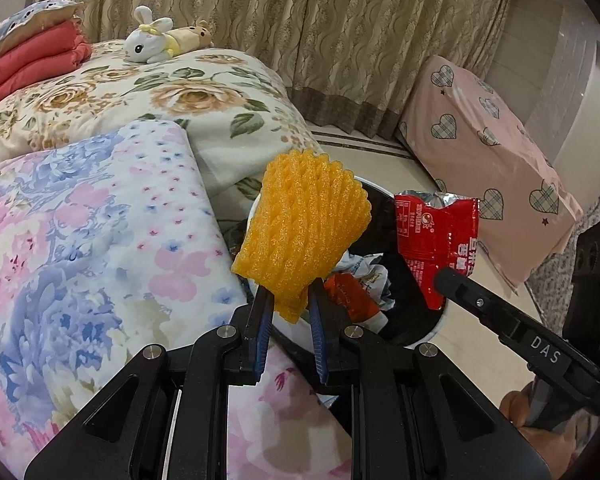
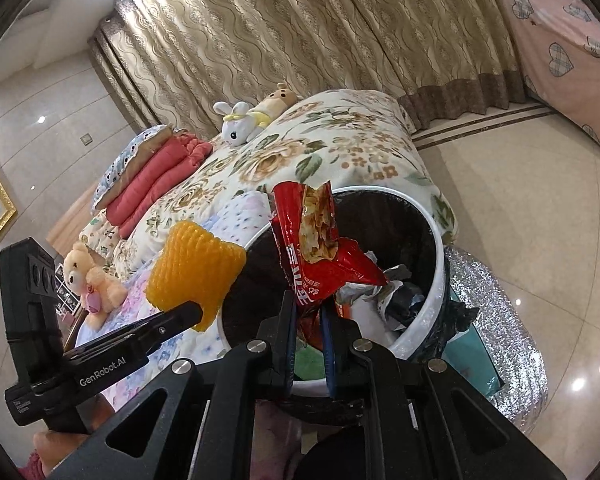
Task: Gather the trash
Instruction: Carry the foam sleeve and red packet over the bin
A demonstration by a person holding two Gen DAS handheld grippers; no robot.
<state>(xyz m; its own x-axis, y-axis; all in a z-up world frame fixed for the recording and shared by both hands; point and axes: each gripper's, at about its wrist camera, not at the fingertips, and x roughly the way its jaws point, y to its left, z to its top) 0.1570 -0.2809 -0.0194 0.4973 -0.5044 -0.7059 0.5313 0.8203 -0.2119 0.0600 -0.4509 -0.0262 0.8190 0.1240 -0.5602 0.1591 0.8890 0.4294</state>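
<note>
Left fingers (image 1: 290, 300) nearly closed, pinching the lower corner of the orange foam net (image 1: 304, 232); right fingers (image 2: 310, 308) likewise clamped on the red snack wrapper (image 2: 316, 248) by its bottom end. We judge both grips shallow. The net stands up from the fingers over the bin's (image 2: 438, 240) rim on the bed side (image 1: 100, 220), so if let go here it could tip onto the quilt. The wrapper hangs above the bin mouth, over trash already inside; it may snag on the rim.
</note>
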